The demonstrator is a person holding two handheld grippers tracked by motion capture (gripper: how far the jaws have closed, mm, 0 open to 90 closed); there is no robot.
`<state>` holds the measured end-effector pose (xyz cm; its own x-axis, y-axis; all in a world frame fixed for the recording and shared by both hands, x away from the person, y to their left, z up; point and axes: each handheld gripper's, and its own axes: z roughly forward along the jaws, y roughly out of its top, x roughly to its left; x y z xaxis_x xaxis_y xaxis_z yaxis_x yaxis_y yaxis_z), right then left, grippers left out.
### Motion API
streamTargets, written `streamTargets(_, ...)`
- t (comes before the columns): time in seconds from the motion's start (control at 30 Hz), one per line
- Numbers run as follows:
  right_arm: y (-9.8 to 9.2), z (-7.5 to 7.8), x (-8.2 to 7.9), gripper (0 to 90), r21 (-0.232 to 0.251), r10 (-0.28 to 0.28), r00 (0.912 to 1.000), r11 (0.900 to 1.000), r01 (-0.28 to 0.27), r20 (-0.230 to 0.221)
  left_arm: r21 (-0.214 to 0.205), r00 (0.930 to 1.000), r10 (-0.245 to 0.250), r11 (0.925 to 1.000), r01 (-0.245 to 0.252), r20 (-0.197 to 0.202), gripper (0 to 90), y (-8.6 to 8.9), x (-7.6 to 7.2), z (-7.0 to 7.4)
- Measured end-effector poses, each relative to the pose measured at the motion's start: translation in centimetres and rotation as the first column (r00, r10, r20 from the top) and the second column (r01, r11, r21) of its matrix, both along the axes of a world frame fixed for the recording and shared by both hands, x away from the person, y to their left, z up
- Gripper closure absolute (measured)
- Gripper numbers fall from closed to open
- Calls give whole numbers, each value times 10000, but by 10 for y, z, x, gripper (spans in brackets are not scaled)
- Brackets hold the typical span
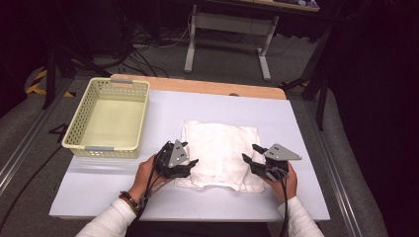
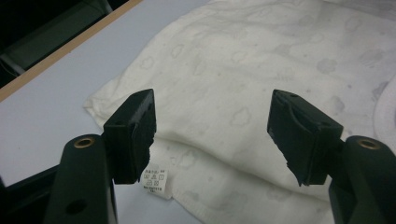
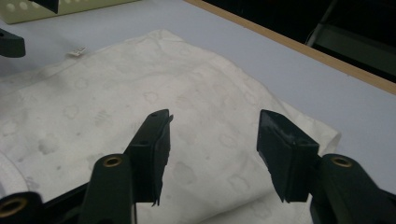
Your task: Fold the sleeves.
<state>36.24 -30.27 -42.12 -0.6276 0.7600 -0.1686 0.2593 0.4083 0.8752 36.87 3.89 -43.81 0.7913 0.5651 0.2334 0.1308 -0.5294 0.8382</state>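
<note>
- White paper covered the table [image 1: 296, 123], where the folded cream garment [image 1: 220, 148] lay flat in the middle, beside the empty basket [image 1: 109, 118].
- My left gripper [image 1: 190, 163] and right gripper [image 1: 249, 159] stood at its two sides, jaws apart and holding nothing, ready for the next fold.

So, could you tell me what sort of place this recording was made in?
Probably a lab or workshop set up for recording. A work table under a pale sheet holds a folded white garment and a basket; cables trail over the floor by an adjustable desk frame.
</note>
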Motion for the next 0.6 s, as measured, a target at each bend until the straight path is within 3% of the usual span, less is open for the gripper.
streamTargets(0.17, 4, 1, -4, 410, 77, 265, 9996, 9996, -265, 39, -44, 9997, 206, 9998, -206, 148, 253, 10, -6, -1)
streamTargets(0.33, 11, 2, -9, 370, 142, 638, 9979, 9979, -640, 119, -55, 10000, -95, 9999, 95, -27, 170, 20, -13, -4)
streamTargets(0.5, 23, 2, -11, 338, 331, 1154, 9931, 9928, -1147, -188, 109, 9998, -208, 9997, 209, -17, 83, 29, -21, -7)
streamTargets(0.6, 36, 0, -12, 346, 147, 1540, 9875, 9880, -1535, -338, 196, 10000, 5, 9998, -6, 48, 97, 34, -26, -9)
